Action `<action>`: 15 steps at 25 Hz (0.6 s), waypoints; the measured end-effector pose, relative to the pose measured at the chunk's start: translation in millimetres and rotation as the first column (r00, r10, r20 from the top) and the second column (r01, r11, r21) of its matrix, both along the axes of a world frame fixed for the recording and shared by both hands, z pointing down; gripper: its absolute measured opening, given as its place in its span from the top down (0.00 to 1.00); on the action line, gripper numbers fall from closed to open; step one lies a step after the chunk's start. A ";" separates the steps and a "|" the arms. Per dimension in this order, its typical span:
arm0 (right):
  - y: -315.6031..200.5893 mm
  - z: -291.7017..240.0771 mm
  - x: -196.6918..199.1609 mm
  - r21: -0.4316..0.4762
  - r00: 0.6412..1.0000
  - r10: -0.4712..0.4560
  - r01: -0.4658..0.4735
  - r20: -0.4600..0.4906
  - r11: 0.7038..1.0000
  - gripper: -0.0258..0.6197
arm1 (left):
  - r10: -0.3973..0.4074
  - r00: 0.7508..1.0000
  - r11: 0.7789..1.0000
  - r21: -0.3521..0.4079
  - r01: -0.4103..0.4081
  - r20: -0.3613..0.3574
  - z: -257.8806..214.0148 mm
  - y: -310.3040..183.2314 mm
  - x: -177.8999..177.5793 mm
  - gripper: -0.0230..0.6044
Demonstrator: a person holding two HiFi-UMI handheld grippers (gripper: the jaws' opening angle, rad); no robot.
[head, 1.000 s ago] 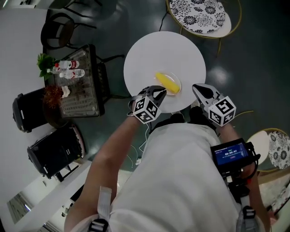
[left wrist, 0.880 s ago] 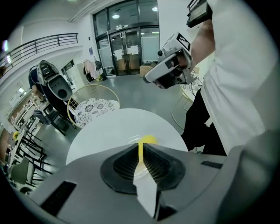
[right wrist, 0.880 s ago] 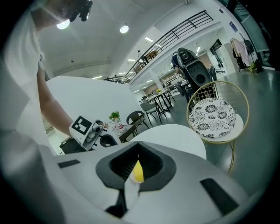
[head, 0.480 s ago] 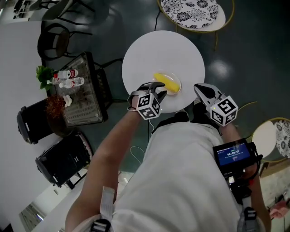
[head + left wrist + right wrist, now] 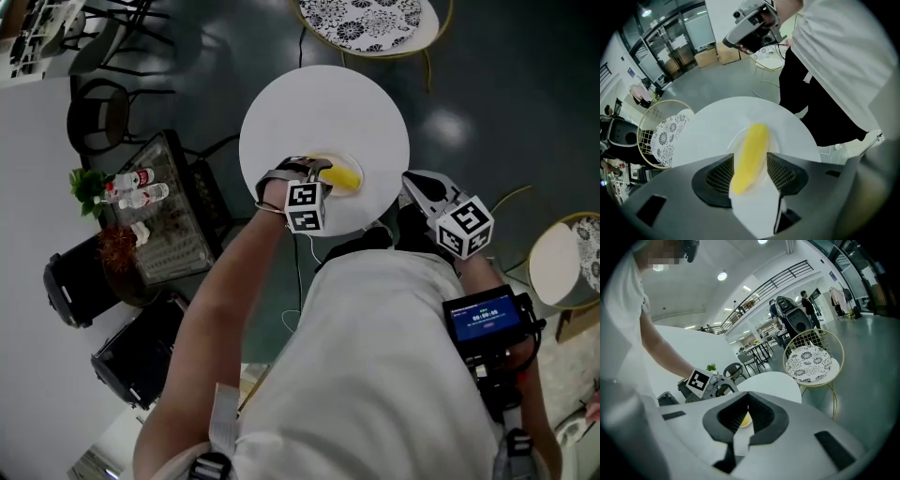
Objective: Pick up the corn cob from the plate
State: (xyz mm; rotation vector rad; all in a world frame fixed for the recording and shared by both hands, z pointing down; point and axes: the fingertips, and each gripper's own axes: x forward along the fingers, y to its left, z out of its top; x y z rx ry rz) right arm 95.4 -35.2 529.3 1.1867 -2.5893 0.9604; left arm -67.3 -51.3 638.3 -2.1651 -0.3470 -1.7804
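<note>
A yellow corn cob [image 5: 344,178] lies on a small clear plate [image 5: 328,159] near the front edge of the round white table [image 5: 323,103]. My left gripper [image 5: 319,170] points down over it. In the left gripper view the corn cob [image 5: 750,154] lies lengthwise between the jaws of that gripper [image 5: 750,158], which are opening, and the pads do not press on it. My right gripper [image 5: 411,184] hovers off the table's right edge with its jaw tips together and nothing held. In the right gripper view it [image 5: 747,397] faces the left gripper [image 5: 717,385].
A round chair with a patterned cushion [image 5: 361,19] stands beyond the table. A dark side table with bottles and a plant [image 5: 159,206] is at the left, with black bins [image 5: 70,291] nearer. Another stool [image 5: 562,262] stands at the right.
My left gripper has dropped over the plate, rolled, and opened its jaws around the corn cob. My right gripper has shifted slightly beside the table.
</note>
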 end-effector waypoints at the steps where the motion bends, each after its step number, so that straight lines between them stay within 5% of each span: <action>1: 0.5 0.8 1.9 -0.002 1.000 0.010 -0.010 -0.001 1.000 0.95 | 0.016 1.000 1.000 -0.004 -0.016 0.015 3.7 -0.8 -0.5 0.64; 15: 11.6 9.6 33.1 -0.028 0.992 0.128 -0.128 -0.016 0.991 0.95 | 0.177 0.972 0.984 -0.038 -0.173 0.153 42.7 1.7 -2.6 0.62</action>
